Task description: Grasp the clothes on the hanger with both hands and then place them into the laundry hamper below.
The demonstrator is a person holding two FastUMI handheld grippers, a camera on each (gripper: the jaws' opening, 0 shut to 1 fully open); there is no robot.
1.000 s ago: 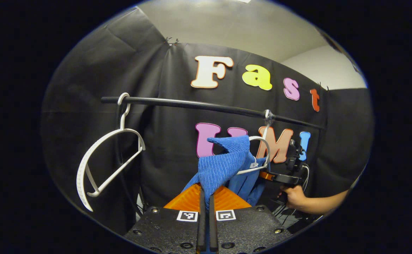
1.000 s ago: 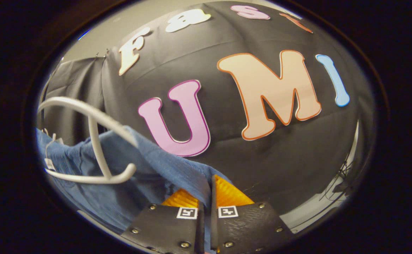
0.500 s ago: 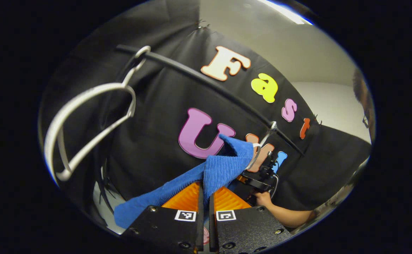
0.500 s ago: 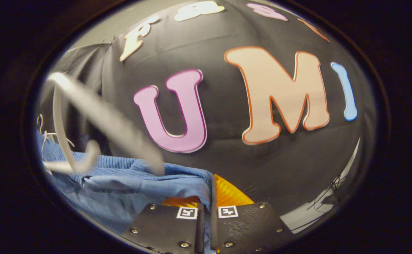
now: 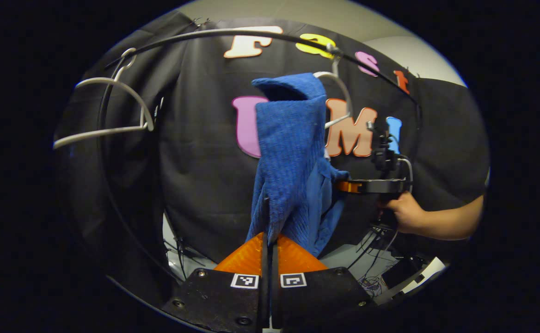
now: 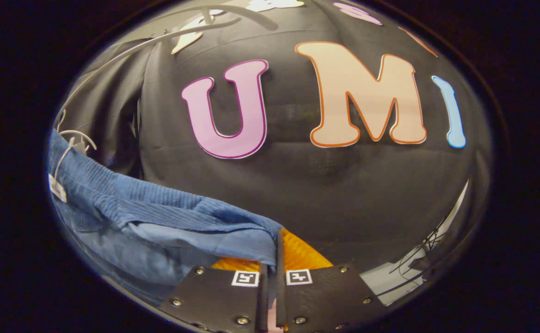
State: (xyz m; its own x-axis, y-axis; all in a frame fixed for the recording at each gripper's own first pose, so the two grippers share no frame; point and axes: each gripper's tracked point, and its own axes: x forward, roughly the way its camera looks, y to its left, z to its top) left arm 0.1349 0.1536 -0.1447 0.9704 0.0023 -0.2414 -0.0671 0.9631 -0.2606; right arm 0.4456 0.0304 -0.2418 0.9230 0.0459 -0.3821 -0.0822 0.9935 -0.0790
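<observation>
here both grippers, left gripper (image 5: 268, 240) and right gripper (image 6: 277, 240), pinch blue cloth (image 5: 293, 152) under the rail (image 5: 182, 37).

The garment (image 5: 293, 157) was held between an empty hanger (image 5: 108, 111) at left and the right gripper (image 5: 344, 186).

Black clothes rail (image 5: 214, 34) arcs across the top of the left gripper view. Two white hangers hook onto it: an empty hanger (image 5: 108, 108) at upper left, a second hanger (image 5: 339, 92) at upper centre-right, beside the blue garment (image 5: 293, 157).
</observation>
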